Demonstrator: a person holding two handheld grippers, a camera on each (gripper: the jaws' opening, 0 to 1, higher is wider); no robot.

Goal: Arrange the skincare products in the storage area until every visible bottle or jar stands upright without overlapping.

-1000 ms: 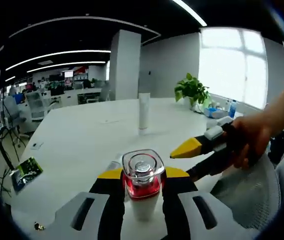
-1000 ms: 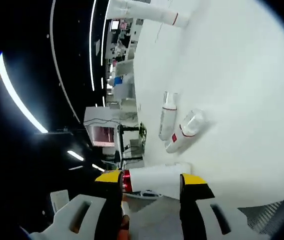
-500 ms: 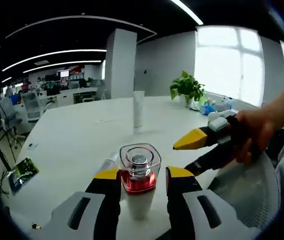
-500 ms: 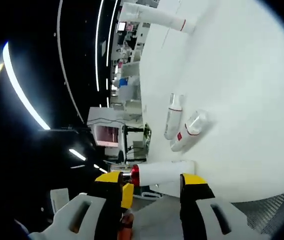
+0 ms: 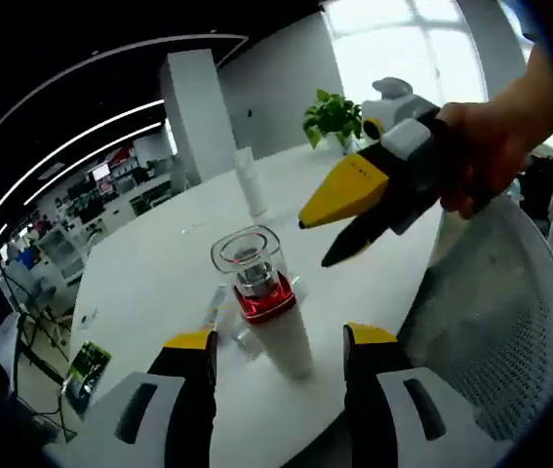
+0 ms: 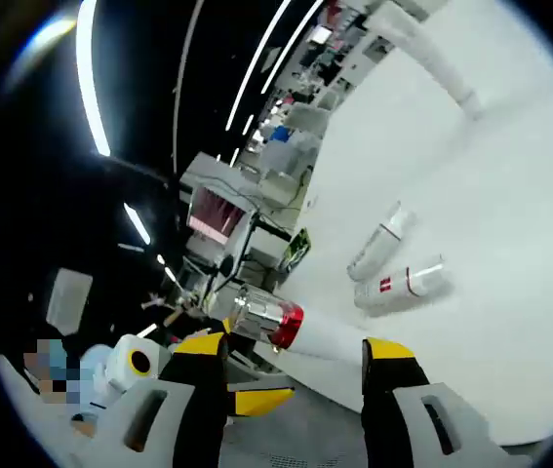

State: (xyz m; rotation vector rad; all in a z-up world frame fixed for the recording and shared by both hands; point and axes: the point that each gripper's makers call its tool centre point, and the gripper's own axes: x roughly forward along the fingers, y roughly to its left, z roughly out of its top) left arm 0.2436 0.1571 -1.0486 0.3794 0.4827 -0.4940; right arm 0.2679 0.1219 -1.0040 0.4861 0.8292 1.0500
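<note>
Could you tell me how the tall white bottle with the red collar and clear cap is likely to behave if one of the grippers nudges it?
The bottle looks tall and narrow on the white table, so a push near its clear cap would probably tip it. Its smooth, glossy body may slip between jaws. Once down, its round shape would likely roll, like the two lying bottles.

The bottle (image 5: 266, 312) hides most of another bottle (image 5: 219, 310) lying at its nine o'clock. In the right gripper view, the tube (image 6: 432, 54) at one o'clock is blurred.
</note>
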